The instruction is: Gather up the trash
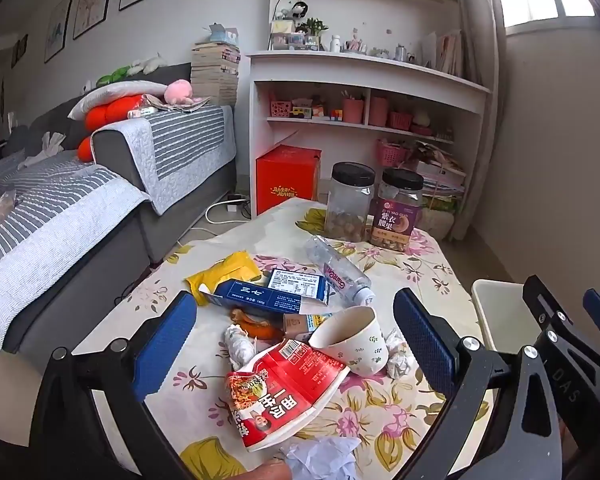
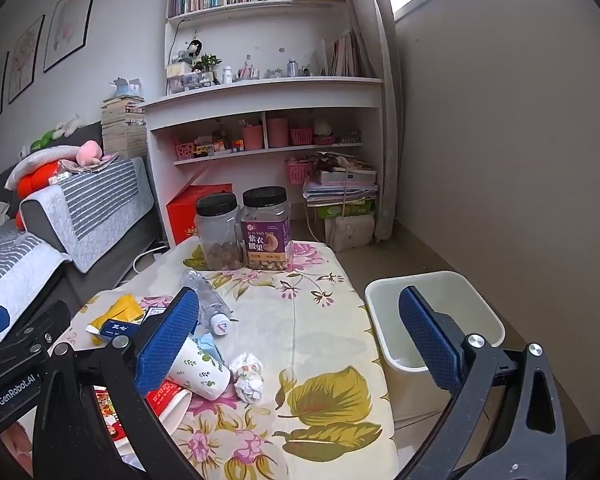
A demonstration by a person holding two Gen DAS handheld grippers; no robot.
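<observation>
Trash lies on the floral-cloth table [image 1: 412,272]: a red noodle wrapper [image 1: 288,388], a tipped paper cup [image 1: 352,344], crumpled tissues [image 1: 400,356], a blue box [image 1: 268,298], a yellow packet [image 1: 224,276], and a clear plastic bottle [image 1: 340,276]. My left gripper [image 1: 294,340] hovers open above the wrapper and cup, gripping nothing. My right gripper [image 2: 298,340] is open too, above bare cloth right of the cup [image 2: 198,372] and tissue [image 2: 248,376]. A white bin [image 2: 420,278] stands on the floor off the table's right edge.
Two black-lidded snack jars [image 2: 218,232] [image 2: 266,228] stand at the table's far end. A grey sofa [image 1: 80,208] runs along the left, a white shelf unit [image 1: 364,92] and red box [image 1: 286,178] behind. More crumpled paper [image 1: 324,460] lies at the near edge.
</observation>
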